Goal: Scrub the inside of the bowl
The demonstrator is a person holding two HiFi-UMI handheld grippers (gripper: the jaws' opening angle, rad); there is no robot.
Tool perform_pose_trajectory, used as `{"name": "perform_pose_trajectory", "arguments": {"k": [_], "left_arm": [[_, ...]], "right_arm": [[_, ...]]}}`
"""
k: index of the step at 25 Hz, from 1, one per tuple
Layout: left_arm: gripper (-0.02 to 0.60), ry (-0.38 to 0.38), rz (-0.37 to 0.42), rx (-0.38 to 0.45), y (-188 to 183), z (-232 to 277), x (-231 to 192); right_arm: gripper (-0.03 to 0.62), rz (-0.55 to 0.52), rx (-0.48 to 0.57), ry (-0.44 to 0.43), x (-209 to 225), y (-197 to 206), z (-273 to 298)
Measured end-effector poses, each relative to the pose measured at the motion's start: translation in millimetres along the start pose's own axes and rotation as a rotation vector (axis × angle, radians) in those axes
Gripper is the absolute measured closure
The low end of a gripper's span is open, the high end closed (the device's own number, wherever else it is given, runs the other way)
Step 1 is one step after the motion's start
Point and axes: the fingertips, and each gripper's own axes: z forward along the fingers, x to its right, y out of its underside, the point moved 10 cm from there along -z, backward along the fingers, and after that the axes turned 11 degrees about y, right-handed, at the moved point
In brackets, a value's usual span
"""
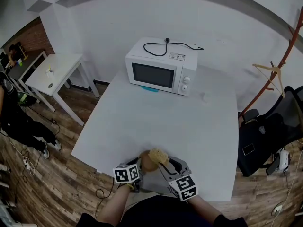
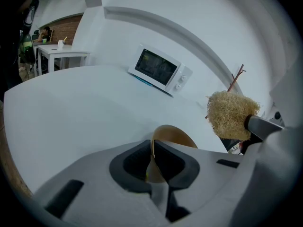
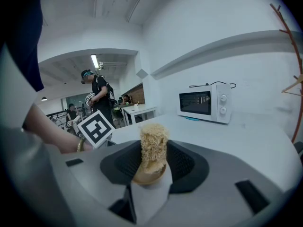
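The bowl [image 1: 147,163] is at the near edge of the white table [image 1: 156,112], its rim pinched between the jaws of the left gripper [image 2: 154,159]. The right gripper [image 3: 152,161] clamps a fibre scrubber [image 3: 153,143] just beside it. To scrub well, keep that pinch firm and sweep the scrubber round the hollow — lightly, or the bowl may twist out. It looks small, brown, wooden and thin-walled.

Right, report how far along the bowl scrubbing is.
Done: the left gripper grips the bowl by its rim, and the right gripper holds the scrubber. In hand: the scrubber hangs by the bowl's mouth; contact is unclear. Left: apparently the whole inside scrub.
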Motion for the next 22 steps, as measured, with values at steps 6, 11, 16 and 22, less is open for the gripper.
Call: {"name": "perform_pose_trajectory", "arguments": {"k": [6, 11, 16, 22], "left_arm": [[0.549, -0.001, 0.034, 0.011, -2, -2, 4], [0.551, 0.007, 0.073, 0.039, -8, -11, 13], [0.551, 0.022, 0.097, 0.085, -19, -22, 25], [0.551, 0.039, 0.143, 0.116, -29, -29, 39]], "right_arm": [[0.430, -0.008, -0.018, -0.009, -3, 4, 1], [0.430, -0.022, -0.045, -0.025, -9, 6, 3], [0.430, -0.033, -0.076, -0.015, -12, 9, 7], [0.430, -0.043, -0.103, -0.004, -12, 12, 12]]}}
